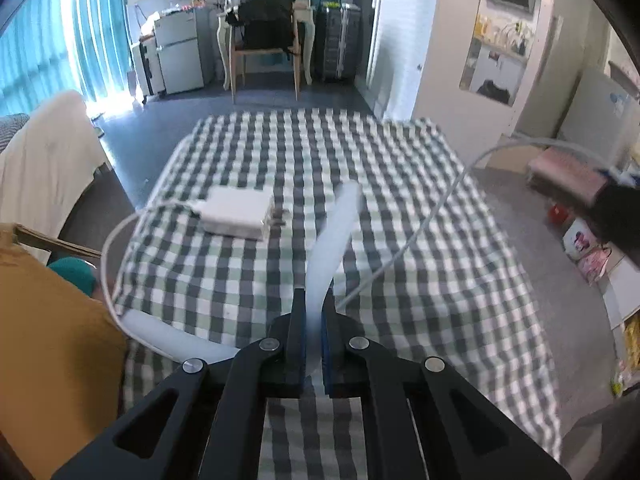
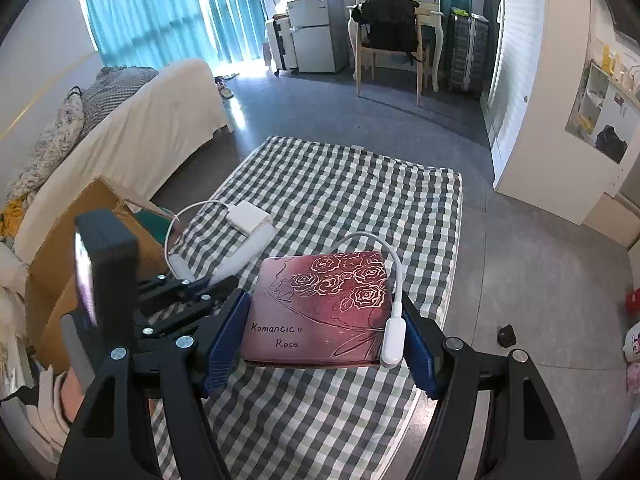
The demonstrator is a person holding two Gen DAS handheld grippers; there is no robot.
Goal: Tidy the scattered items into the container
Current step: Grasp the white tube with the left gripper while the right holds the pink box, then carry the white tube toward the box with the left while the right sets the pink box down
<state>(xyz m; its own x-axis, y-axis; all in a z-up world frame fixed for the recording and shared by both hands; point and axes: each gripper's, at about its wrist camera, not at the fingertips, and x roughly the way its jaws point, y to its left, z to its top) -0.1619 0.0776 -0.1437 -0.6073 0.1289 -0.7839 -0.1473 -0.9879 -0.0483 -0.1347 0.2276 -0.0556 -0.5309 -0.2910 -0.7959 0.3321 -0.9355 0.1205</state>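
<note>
My left gripper (image 1: 314, 308) is shut on a translucent white strap (image 1: 340, 224) that curves up over the checkered cloth (image 1: 400, 208). A white power adapter (image 1: 236, 212) with its cable (image 1: 116, 248) lies on the cloth ahead to the left. My right gripper (image 2: 324, 320) is shut on a dark red "Romantic Rose" tin (image 2: 320, 304) with a white clip light (image 2: 394, 332) along its right side, held above the cloth (image 2: 360, 192). The left gripper (image 2: 224, 276) shows in the right wrist view, beside the brown cardboard box (image 2: 60, 264). The adapter (image 2: 248, 216) lies beyond it.
The cardboard box (image 1: 52, 340) stands at the cloth's left edge with a teal item (image 1: 74, 272) inside. A white-covered sofa (image 2: 132, 128) lies to the left. A chair (image 2: 394, 44), a small fridge (image 2: 316, 36) and a suitcase (image 2: 468, 52) stand at the far wall.
</note>
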